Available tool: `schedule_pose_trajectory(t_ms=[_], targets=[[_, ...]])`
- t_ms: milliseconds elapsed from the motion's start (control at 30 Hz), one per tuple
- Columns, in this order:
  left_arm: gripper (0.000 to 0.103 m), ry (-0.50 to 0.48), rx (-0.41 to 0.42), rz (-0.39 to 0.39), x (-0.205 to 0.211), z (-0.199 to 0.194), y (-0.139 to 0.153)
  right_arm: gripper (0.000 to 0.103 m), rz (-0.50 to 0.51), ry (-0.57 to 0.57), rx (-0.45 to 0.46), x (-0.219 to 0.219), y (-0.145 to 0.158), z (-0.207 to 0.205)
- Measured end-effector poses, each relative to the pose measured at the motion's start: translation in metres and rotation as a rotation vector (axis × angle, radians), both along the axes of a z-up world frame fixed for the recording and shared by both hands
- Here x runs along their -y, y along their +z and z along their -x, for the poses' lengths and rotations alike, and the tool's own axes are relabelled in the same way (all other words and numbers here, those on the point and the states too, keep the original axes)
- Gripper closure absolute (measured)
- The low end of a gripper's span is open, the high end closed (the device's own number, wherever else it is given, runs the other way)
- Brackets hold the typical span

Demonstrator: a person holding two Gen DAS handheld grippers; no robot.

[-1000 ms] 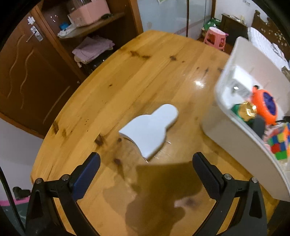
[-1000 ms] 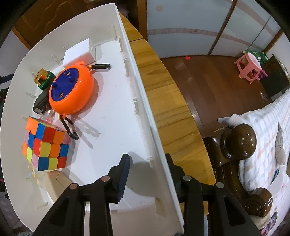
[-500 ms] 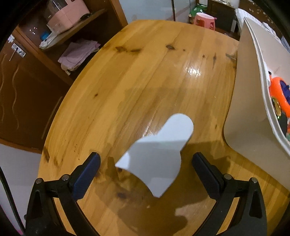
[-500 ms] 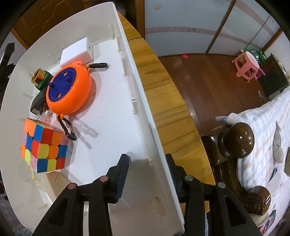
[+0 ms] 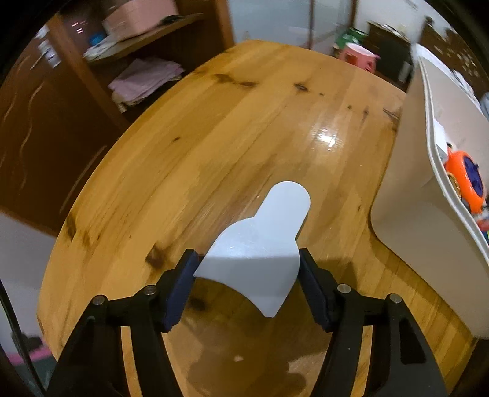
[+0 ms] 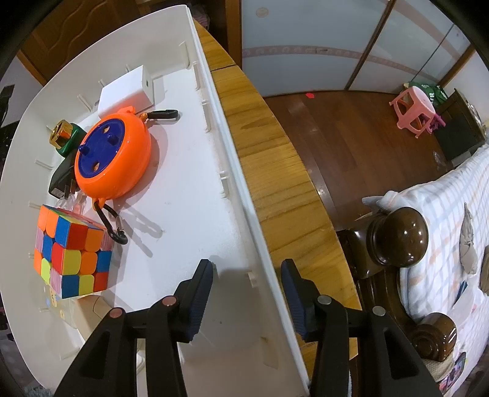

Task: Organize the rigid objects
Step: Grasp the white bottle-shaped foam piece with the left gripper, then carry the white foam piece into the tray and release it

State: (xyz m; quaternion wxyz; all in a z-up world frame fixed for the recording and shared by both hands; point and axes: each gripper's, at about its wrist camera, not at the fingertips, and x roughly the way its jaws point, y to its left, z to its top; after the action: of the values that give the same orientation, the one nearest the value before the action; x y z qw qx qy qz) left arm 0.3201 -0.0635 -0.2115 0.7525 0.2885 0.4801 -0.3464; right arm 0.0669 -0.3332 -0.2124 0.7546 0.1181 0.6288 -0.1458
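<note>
A flat white scraper (image 5: pixel 259 241) lies on the round wooden table (image 5: pixel 214 146). My left gripper (image 5: pixel 246 259) has closed on the scraper's wide end, both pads touching its edges. My right gripper (image 6: pixel 246 281) is shut on the side wall of a white bin (image 6: pixel 232 171), one finger inside and one outside. The bin holds an orange and blue reel (image 6: pixel 113 158), a colour cube (image 6: pixel 71 252), a white box (image 6: pixel 125 91), a green and gold piece (image 6: pixel 65 137) and a black plug (image 6: pixel 61 180). The bin also shows in the left wrist view (image 5: pixel 406 189) at the right.
A wooden cupboard with folded cloth (image 5: pixel 143 79) and a pink box (image 5: pixel 137 18) stands beyond the table's left edge. A pink stool (image 6: pixel 415 110) is on the floor. A bed with dark wooden posts (image 6: pixel 397 235) is right of the table.
My left gripper moved forward to the scraper and closed from wide open onto its wide end. The right gripper stays on the bin wall, and the bin shifted slightly.
</note>
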Motion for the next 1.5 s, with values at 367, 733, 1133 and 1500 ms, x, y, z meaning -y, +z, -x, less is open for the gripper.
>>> schedule_pose_trajectory(t_ms=[367, 733, 1133, 1500], targets=[[0.035, 0.318, 0.061, 0.092, -0.041, 0.047, 0.038, 0.056, -0.019, 0.009, 0.019, 0.002, -0.002, 0.002], [0.035, 0.405, 0.101, 0.155, -0.041, 0.102, 0.102, 0.055, -0.033, 0.028, 0.037, 0.003, -0.002, 0.002], [0.035, 0.300, 0.144, 0.268, 0.012, 0.162, 0.177, 0.055, -0.062, 0.043, 0.071, 0.004, -0.001, 0.003], [0.035, 0.314, 0.093, 0.362, 0.078, 0.175, 0.171, 0.055, -0.086, 0.054, 0.088, 0.006, -0.001, 0.004]])
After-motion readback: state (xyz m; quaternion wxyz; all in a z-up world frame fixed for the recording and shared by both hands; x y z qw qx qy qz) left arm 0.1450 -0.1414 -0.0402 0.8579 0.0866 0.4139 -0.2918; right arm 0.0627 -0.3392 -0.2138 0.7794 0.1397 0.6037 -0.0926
